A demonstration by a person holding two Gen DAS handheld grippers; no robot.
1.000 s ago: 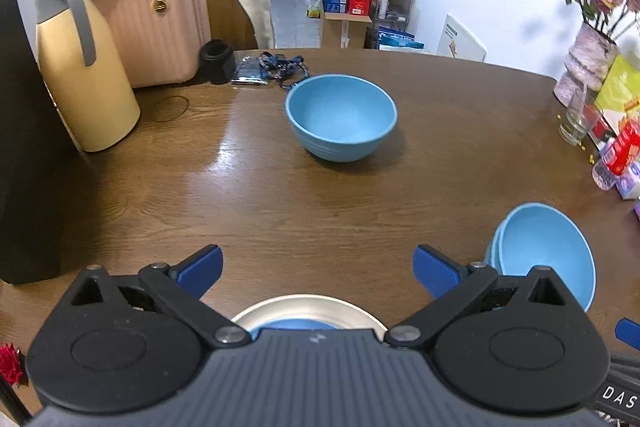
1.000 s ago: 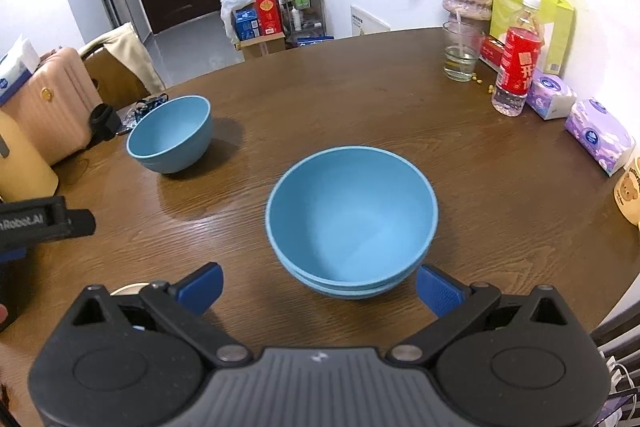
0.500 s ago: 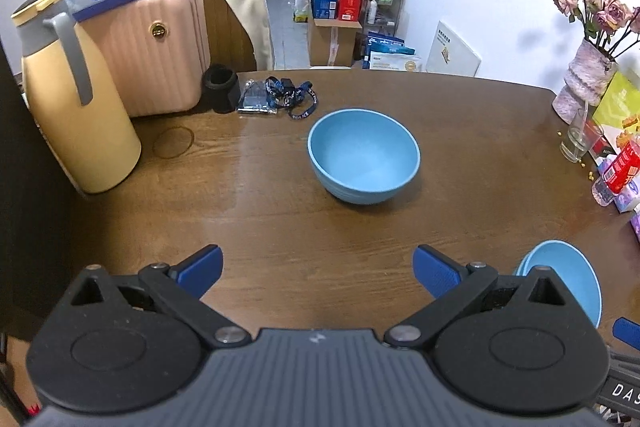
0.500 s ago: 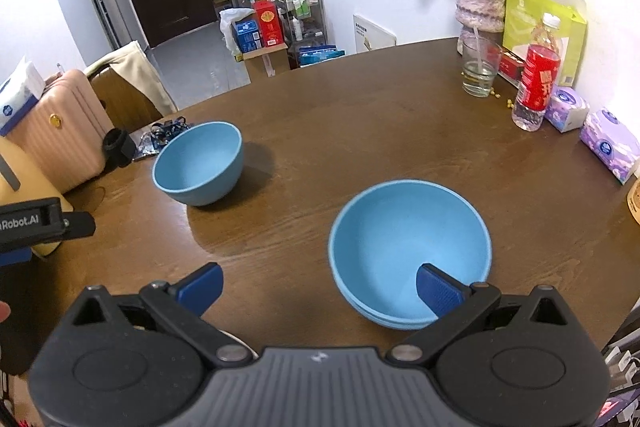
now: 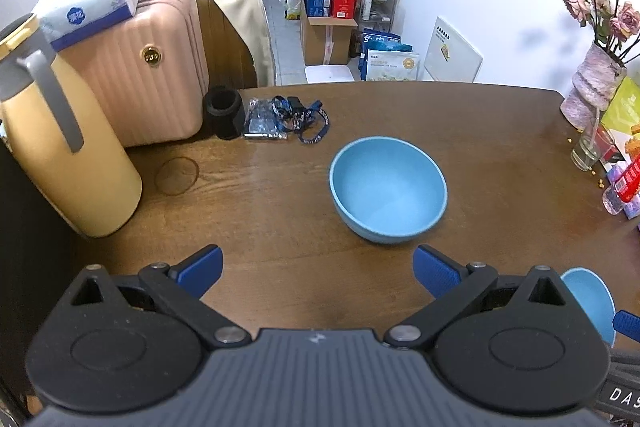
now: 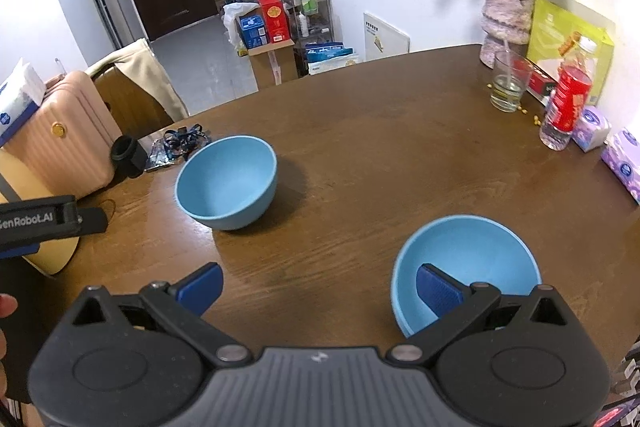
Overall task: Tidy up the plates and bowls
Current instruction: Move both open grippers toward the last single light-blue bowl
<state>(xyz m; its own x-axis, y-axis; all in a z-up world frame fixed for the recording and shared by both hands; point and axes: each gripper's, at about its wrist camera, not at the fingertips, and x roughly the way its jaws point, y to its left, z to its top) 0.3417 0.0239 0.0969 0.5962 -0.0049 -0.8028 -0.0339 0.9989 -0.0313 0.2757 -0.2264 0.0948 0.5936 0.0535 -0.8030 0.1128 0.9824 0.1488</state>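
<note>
1. We see our left gripper (image 5: 318, 267) spread wide above the brown worktop (image 5: 260, 211), holding nothing.
2. Ahead of it a single blue bowl (image 5: 387, 187) stands upright, well apart from the yellow jug (image 5: 68, 163).
3. Our right gripper (image 6: 319, 285) is also spread and empty (its right finger overlaps the stacked blue bowls (image 6: 466, 263) in view; contact unclear).

The left gripper (image 5: 318, 271) hung wide open above the wooden table (image 5: 260, 211); a blue bowl (image 5: 387, 189) stood ahead; a yellow jug (image 5: 60, 155) stood left.
</note>
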